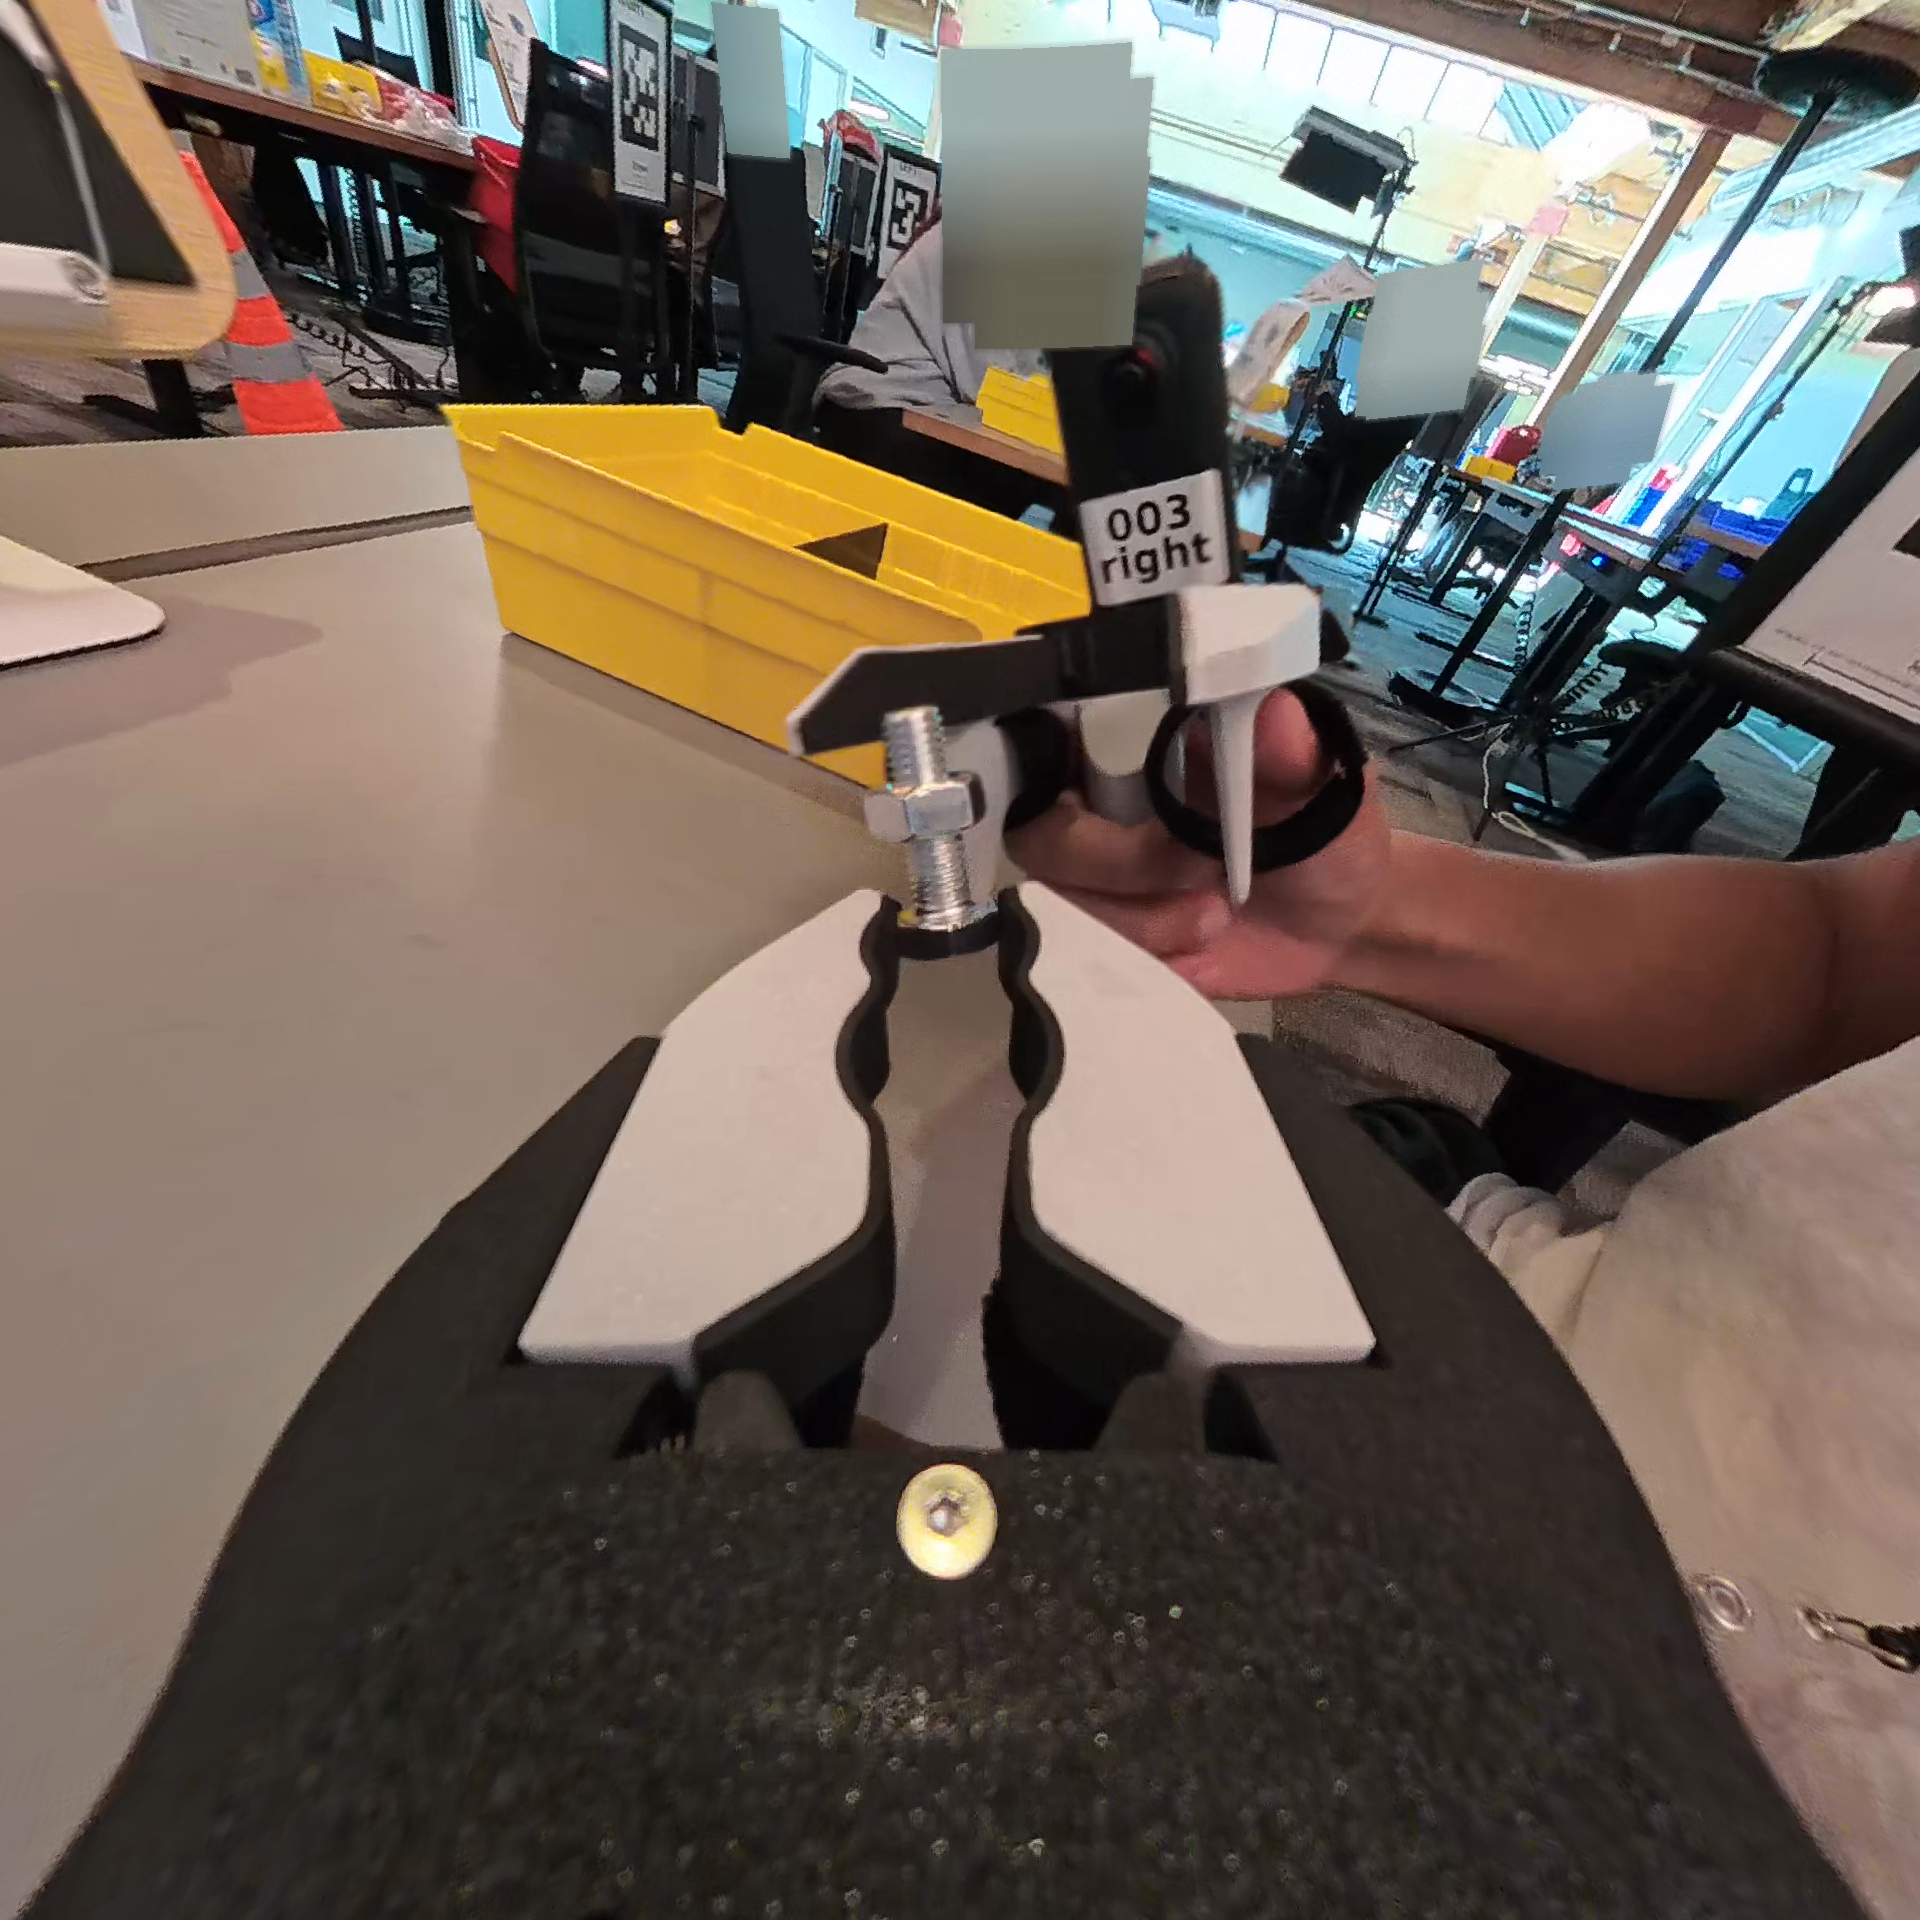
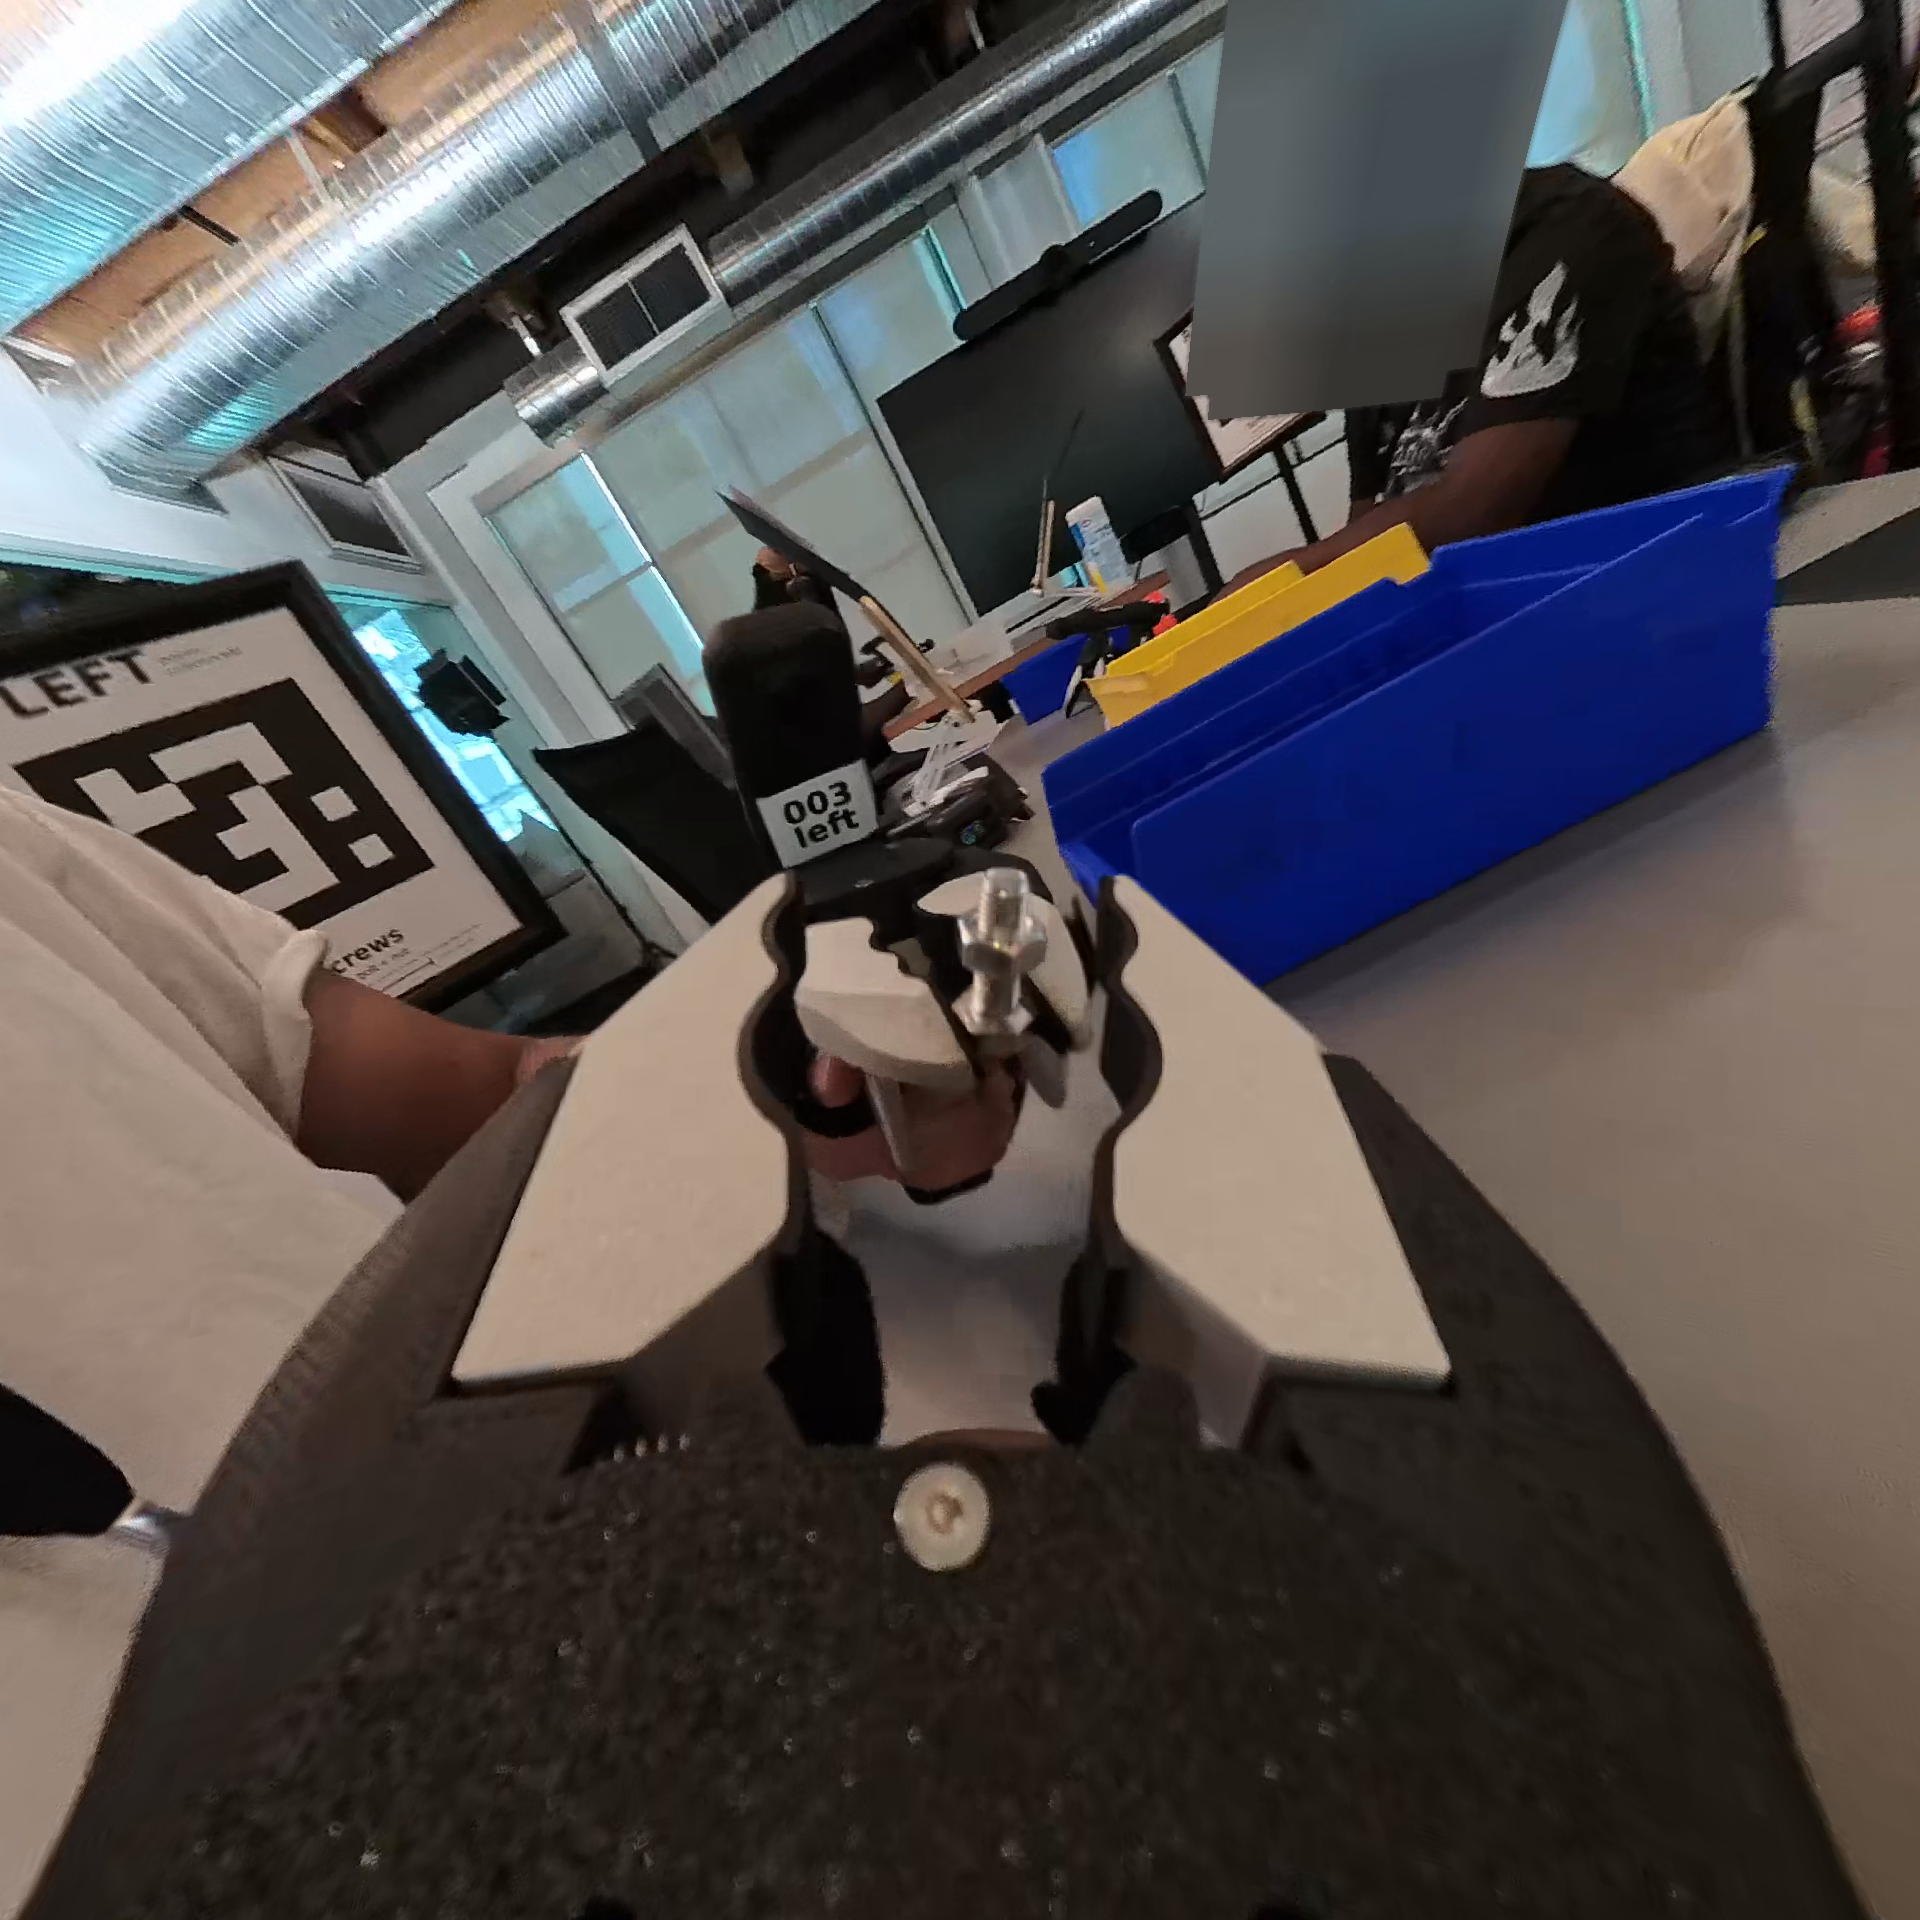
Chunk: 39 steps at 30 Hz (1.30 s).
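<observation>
My left gripper (image 1: 945, 925) is shut on the lower end of a silver bolt (image 1: 928, 748) and holds it upright above the grey table (image 1: 312, 883). A hex nut (image 1: 925, 812) sits halfway up its thread. My right gripper (image 2: 945, 914) is open, and the bolt (image 2: 995, 961) with its nut (image 2: 992, 948) stands between its fingertips, nearer the right one. In the left wrist view one of the right gripper's fingers (image 1: 914, 681) lies against the bolt's top. The left gripper (image 2: 997, 1029) also shows in the right wrist view.
A yellow bin (image 1: 665, 561) stands on the table beyond the bolt. A blue bin (image 2: 1403, 748) stands to the right of my right gripper, with a yellow bin (image 2: 1247, 634) behind it. A framed marker board (image 2: 208, 790) stands at the left. People sit in the background. My two grippers' fingertips are within a few centimetres of each other.
</observation>
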Available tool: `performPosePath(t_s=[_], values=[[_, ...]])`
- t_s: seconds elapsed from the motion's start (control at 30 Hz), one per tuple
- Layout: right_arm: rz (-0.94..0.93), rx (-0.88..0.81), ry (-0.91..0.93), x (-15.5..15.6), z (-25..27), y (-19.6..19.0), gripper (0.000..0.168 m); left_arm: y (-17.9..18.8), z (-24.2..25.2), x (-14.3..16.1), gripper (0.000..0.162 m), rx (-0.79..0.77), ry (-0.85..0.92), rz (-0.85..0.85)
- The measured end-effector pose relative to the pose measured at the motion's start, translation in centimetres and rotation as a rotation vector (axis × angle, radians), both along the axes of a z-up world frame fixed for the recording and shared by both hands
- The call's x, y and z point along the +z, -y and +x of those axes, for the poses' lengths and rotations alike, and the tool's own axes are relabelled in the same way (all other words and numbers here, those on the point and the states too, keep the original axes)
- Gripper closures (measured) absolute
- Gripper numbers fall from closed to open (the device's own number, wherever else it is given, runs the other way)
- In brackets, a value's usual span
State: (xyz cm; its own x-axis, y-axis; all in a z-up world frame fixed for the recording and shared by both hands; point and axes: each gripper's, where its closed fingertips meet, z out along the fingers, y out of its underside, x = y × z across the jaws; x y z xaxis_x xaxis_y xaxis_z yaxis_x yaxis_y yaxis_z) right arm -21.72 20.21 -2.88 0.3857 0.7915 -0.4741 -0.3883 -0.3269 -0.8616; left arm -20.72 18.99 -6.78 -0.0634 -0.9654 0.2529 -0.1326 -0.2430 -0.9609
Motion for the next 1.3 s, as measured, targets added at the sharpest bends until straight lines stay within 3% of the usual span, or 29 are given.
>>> performPosePath(t_s=[0.13, 0.37, 0.6, 0.83, 1.1, 1.3], values=[[0.007, 0.002, 0.079, -0.9, 0.4, 0.2, 0.113, -0.6, -0.2, 0.0, 0.144, 0.009, 0.001, -0.018], [0.025, 0.102, 0.065, -0.4, -2.6, 1.1, 0.107, 1.5, 0.7, -0.4, 0.144, -0.054, -0.025, 0.020], [0.019, 0.018, 0.085, -0.5, 1.0, 0.4, 0.108, 0.0, -0.2, 0.0, 0.144, -0.014, -0.008, 0.000], [0.010, 0.149, 0.069, -0.6, -3.0, 1.4, 0.104, 1.7, 0.7, -0.7, 0.144, -0.069, -0.043, 0.034], [0.006, 0.060, 0.106, -0.9, 0.6, 0.8, 0.107, 0.3, -0.1, -0.5, 0.144, -0.035, -0.033, 0.013], [0.005, 0.139, 0.112, -1.2, -2.5, 1.3, 0.105, 1.2, 0.5, -0.8, 0.144, -0.064, -0.049, 0.027]])
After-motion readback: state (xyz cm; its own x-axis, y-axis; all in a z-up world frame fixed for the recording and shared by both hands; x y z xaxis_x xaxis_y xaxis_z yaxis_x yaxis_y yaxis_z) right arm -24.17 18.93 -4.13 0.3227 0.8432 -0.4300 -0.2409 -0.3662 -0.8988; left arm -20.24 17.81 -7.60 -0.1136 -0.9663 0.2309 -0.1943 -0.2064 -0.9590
